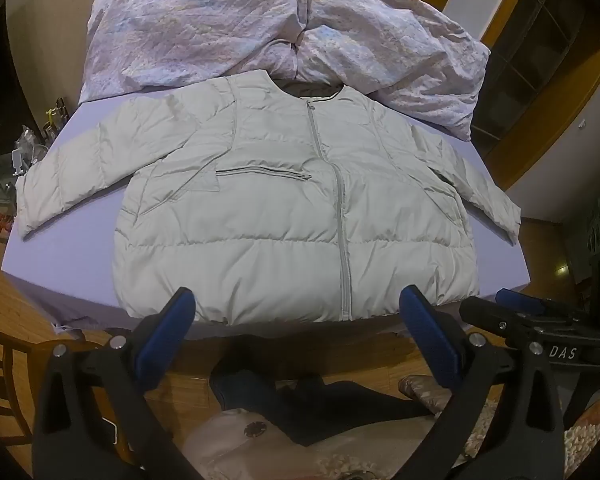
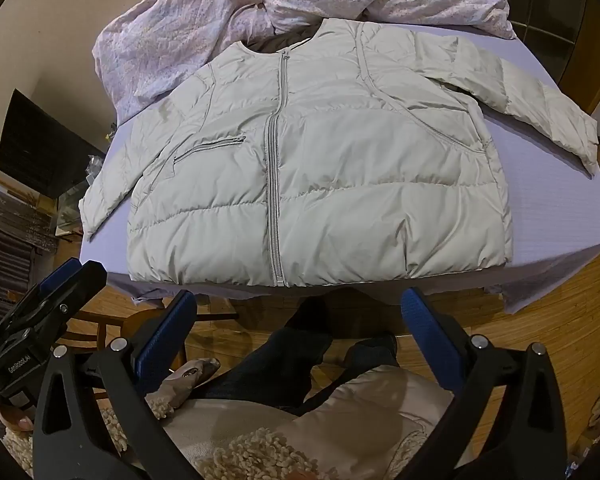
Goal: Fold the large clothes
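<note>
Left wrist view shows my left gripper (image 1: 296, 308) spread wide and empty, my right gripper (image 2: 298, 312) likewise, both short of the pale grey-green zipped puffer jacket (image 1: 292, 216) lying flat on the lilac-covered table (image 1: 80, 140). Folding hasn't begun; I judge a sleeve comes next.

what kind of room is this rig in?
Likely a lived-in home room: a puffer jacket on a lavender-covered table, crumpled floral bedding behind it, wood floor and a wooden chair.
</note>
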### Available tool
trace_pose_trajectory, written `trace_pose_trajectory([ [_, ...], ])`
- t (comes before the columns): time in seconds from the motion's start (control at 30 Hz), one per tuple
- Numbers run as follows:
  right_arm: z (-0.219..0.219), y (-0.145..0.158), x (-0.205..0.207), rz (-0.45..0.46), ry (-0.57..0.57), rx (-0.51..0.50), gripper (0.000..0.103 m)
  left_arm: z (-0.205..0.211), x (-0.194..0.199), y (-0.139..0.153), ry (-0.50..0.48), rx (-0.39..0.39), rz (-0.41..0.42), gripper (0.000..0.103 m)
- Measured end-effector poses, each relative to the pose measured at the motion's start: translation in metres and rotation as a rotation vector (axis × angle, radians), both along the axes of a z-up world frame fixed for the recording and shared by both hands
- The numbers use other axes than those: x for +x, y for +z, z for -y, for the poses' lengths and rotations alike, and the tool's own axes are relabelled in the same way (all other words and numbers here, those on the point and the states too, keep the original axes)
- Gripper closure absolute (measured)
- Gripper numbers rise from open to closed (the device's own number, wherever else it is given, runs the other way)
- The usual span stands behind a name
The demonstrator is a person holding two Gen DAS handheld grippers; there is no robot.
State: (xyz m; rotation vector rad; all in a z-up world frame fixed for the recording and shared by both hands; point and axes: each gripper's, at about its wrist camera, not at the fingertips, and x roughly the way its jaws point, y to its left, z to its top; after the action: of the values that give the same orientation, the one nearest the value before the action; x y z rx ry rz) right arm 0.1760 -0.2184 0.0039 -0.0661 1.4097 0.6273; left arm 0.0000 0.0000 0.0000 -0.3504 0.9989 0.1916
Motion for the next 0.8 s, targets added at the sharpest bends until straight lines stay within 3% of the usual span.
trace_pose_trajectory([
  [0.8,-0.0010,0.0003,-0.0015,0.001,0.000,0.002,0.001,-0.0001,0.0000,0.0000,0.000,0.001,0.000,0.002],
])
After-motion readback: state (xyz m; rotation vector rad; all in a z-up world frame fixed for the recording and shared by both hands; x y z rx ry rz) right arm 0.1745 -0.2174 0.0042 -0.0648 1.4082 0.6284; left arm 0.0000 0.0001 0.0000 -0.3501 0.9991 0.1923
